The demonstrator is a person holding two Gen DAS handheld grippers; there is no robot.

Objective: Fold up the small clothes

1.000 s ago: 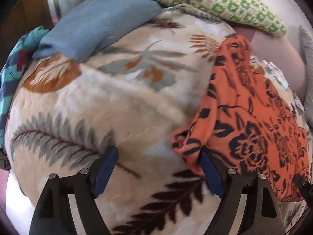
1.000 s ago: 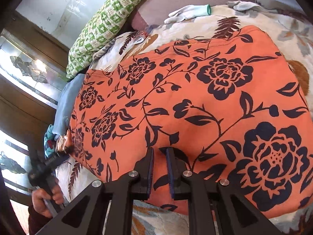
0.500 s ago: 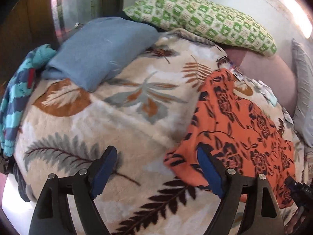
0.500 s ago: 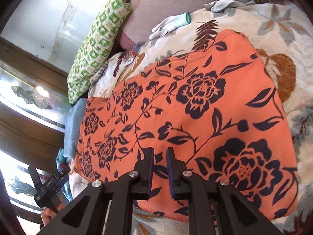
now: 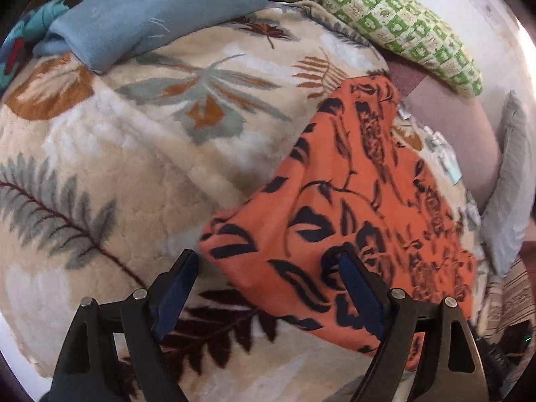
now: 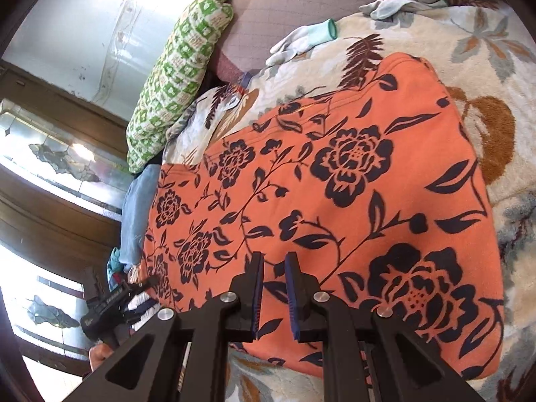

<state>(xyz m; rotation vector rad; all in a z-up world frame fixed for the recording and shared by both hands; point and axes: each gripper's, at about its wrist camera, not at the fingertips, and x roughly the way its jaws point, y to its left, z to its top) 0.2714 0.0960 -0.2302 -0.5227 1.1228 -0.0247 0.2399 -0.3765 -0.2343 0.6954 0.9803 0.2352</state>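
Note:
An orange cloth with dark flowers (image 5: pixel 335 201) lies spread flat on a leaf-patterned blanket (image 5: pixel 134 167). My left gripper (image 5: pixel 266 258) hovers over the cloth's near left corner, and its jaws are closing. The corner lies between them, but the pads do not press on it. In the right wrist view the orange cloth (image 6: pixel 335 201) fills the middle. My right gripper (image 6: pixel 274 258) is shut just above the cloth's near edge, with nothing between its pads. The left gripper (image 6: pixel 114 301) shows at the cloth's far left corner, with a hand under it.
A folded blue cloth (image 5: pixel 150 10) and a teal patterned cloth (image 5: pixel 20 40) lie at the blanket's far left. A green checked pillow (image 5: pixel 385 10) and a grey pillow (image 5: pixel 509 184) border the bed. Pale gloves (image 6: pixel 301 38) lie beyond the orange cloth.
The left gripper pulled back and up, then came down closer over the orange cloth's corner, which now lies further between its jaws. The right gripper drew back a little and stayed shut.

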